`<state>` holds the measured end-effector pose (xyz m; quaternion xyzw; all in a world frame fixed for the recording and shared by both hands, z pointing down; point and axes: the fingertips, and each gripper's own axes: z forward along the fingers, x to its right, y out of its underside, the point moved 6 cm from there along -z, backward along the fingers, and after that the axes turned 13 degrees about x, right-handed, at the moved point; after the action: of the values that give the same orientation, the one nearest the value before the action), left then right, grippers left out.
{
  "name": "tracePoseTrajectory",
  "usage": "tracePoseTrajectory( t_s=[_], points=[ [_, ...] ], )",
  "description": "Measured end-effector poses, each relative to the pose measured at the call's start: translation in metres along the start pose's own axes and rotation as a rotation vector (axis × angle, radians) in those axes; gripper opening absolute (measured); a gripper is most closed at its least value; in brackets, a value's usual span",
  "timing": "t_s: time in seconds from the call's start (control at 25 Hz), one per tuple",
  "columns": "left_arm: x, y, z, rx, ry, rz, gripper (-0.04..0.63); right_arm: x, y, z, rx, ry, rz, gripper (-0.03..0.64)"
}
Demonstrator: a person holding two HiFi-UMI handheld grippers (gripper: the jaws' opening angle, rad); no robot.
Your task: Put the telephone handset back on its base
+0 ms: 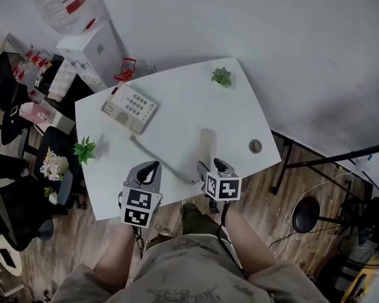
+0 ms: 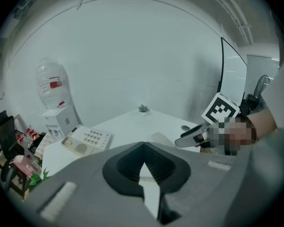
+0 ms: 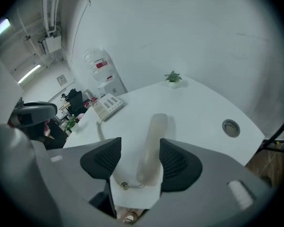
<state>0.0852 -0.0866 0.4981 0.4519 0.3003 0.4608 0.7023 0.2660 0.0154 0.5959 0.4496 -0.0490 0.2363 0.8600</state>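
**Item 1. Telephone handset** (image 1: 206, 145): lies flat on the white table (image 1: 177, 87), off its cradle, in the near right part of the top, long axis running away from me. The coiled cord (image 1: 161, 160) trails from its near end across to the base.

**Item 2. Telephone base** (image 1: 129, 108): keypad up, far left of the table, well apart from the handset. The cradle is vacant, so the task is not yet done.

**Item 3. My right gripper** (image 3: 139, 161): jaws spread wide and angled down. The handset's near end shows between the pads, which do not press on it. I judge it is lined up along the handset for a grasp across the handset's width.

**Item 4. My left gripper** (image 2: 143, 145): jaw tips together with nothing in them, hovering over the near table edge and facing the base. Probably held in reserve.

**Item 5. Sundries**: two small plants (image 1: 222, 76) (image 1: 84, 149), a cable grommet (image 1: 255, 146) and a water dispenser (image 1: 91, 52) beyond the table. None is in the way.
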Motion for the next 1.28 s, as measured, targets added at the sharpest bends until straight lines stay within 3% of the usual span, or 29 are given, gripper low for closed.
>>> tracePoseTrajectory(
  t_s=[0.48, 0.88, 1.28],
  points=[
    [-0.015, 0.021, 0.068, -0.112, -0.042, -0.135, 0.0, 0.031, 0.004, 0.073, -0.114, 0.034, 0.021, 0.29],
    [-0.034, 0.04, 0.076, -0.187, -0.016, -0.11, 0.0, 0.031, 0.023, 0.096, -0.185, 0.097, -0.009, 0.299],
    [-0.048, 0.049, 0.071, -0.206, 0.032, -0.092, 0.0, 0.03, 0.025, 0.098, -0.164, 0.145, 0.041, 0.241]
  ],
)
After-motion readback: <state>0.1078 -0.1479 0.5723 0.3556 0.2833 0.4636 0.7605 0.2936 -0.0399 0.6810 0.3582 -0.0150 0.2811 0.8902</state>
